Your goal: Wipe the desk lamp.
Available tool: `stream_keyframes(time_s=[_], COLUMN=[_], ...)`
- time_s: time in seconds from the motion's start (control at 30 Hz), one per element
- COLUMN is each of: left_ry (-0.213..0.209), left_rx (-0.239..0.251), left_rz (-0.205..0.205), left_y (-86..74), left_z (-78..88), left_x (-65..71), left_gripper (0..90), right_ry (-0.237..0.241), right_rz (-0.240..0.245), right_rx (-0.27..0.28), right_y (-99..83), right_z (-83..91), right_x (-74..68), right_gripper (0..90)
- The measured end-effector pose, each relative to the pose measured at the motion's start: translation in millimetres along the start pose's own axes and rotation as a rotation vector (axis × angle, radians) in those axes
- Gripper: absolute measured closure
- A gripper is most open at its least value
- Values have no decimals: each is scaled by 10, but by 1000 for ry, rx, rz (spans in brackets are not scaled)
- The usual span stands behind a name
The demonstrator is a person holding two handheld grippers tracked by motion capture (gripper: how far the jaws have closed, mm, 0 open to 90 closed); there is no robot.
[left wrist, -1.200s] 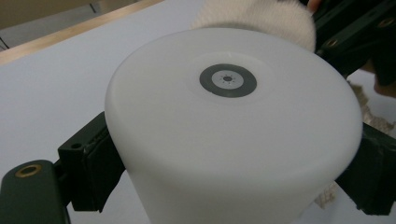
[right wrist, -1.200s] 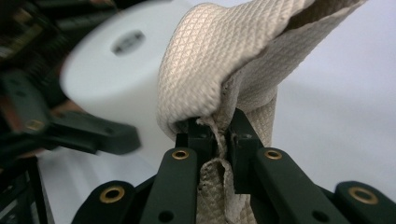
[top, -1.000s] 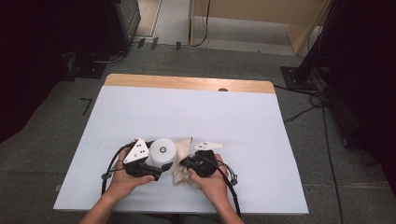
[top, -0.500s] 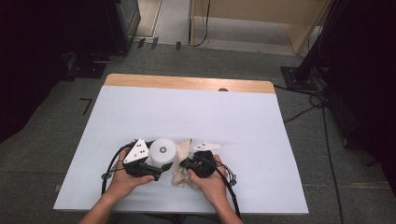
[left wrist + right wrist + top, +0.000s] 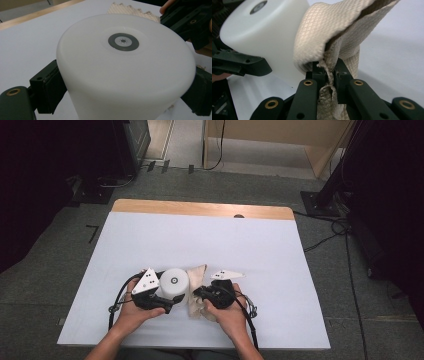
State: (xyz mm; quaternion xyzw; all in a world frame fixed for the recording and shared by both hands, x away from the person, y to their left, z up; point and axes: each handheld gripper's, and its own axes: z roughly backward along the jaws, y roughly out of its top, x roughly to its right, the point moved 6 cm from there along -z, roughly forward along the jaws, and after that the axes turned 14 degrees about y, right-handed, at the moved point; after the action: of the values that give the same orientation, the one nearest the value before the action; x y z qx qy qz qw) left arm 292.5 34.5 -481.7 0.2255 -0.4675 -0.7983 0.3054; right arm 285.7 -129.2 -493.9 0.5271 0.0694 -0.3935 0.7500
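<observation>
White table point(image 5: 150, 240) is carrying the work: left tool point(image 5: 120, 97) is clamping an upturned white plastic container point(image 5: 125, 72) near the front edge, right tool point(image 5: 329, 72) is pinching a beige cloth point(image 5: 332, 32) against its side. Keeping the container steady should help the wiping.

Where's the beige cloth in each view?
High view: cloth low centre, between the white cylinder and the right claw.
Left gripper view: top edge, right of centre, behind the cylinder.
Right gripper view: centre, pinched in the claw.
Shared landmark: the white cylinder.
</observation>
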Motion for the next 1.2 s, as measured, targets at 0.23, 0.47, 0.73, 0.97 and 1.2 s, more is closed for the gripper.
stream_keyframes(time_s=[0.23,0.47,0.73,0.97,1.2], left_ry=[71,223,277,99,38], left_rx=[-46,-105,-106,-68,-49], left_rz=[56,139,124,27,-61], left_y=[27,43,21,38,33], left_z=[12,6,11,-18,-19], left_x=[44,157,167,131,145], left_gripper=[27,22,83,87,87], right_ry=[-18,-23,-22,8,7], right_rz=[-3,-8,0,58,136], right_rx=[20,26,25,85,127], right_y=[34,43,46,160,281], right_z=[97,127,122,214,315], right_x=[57,78,64,-96,-310], right_gripper=[828,828,827,829,829])
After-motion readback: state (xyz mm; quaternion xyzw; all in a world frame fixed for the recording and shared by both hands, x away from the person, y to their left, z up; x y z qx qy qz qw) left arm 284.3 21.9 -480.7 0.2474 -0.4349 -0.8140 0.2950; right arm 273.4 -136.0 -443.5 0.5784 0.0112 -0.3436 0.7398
